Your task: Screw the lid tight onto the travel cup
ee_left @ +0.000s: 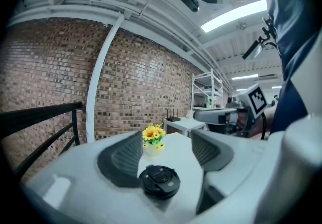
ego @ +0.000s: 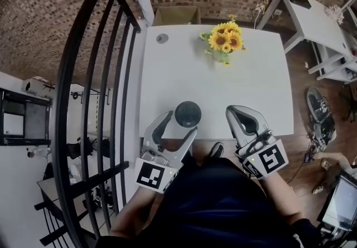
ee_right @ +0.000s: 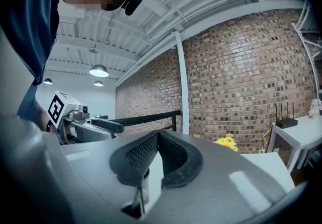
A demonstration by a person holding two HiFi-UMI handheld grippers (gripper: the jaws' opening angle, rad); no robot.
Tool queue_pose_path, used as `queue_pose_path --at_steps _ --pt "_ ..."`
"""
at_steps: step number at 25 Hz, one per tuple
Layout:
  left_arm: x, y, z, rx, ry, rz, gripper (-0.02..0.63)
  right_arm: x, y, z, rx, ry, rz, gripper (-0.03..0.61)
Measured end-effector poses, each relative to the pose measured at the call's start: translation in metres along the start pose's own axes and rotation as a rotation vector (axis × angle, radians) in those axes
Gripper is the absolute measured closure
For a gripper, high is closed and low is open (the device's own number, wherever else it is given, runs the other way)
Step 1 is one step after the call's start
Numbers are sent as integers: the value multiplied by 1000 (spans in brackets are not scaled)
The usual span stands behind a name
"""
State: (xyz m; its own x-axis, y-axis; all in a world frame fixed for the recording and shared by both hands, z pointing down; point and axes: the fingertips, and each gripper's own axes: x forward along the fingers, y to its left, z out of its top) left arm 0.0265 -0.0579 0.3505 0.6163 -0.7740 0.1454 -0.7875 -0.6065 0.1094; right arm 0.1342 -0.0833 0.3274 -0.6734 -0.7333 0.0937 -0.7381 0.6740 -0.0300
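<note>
The travel cup stands near the front edge of the white table, and from above only its round black lid shows. My left gripper is open, one jaw on each side of the cup. In the left gripper view the lid sits low between the ribbed pads, with a white gap on its right side. My right gripper is shut and empty, a little to the right of the cup. In the right gripper view its pads meet with nothing between them.
A small pot of sunflowers stands at the table's far side, and a small grey disc lies at the far left corner. A black railing runs along the left. A second white table is at the back right.
</note>
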Motion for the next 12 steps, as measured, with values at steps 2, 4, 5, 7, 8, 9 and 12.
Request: queue_pose_path --at_steps 2,4,5,7,8,9,12 --pt "1 0 1 1 -1 0 310 0 0 1 -1 -1 2 568" --pt "1 0 1 0 -2 3 310 0 -1 2 -1 -4 4 568" --pt "2 -1 1 -1 -3 5 310 -1 -1 2 -2 -6 5 568" --pt "2 -1 1 -3 -5 6 310 -1 -1 2 -3 -10 5 568" --pt "1 -1 1 -3 -5 6 310 -1 -1 1 -4 -11 4 568" --pt "1 -1 1 -1 -5 5 310 -1 -1 1 -5 -8 4 568" --pt "0 -2 -1 -1 1 7 310 -3 -1 0 11 -5 2 568"
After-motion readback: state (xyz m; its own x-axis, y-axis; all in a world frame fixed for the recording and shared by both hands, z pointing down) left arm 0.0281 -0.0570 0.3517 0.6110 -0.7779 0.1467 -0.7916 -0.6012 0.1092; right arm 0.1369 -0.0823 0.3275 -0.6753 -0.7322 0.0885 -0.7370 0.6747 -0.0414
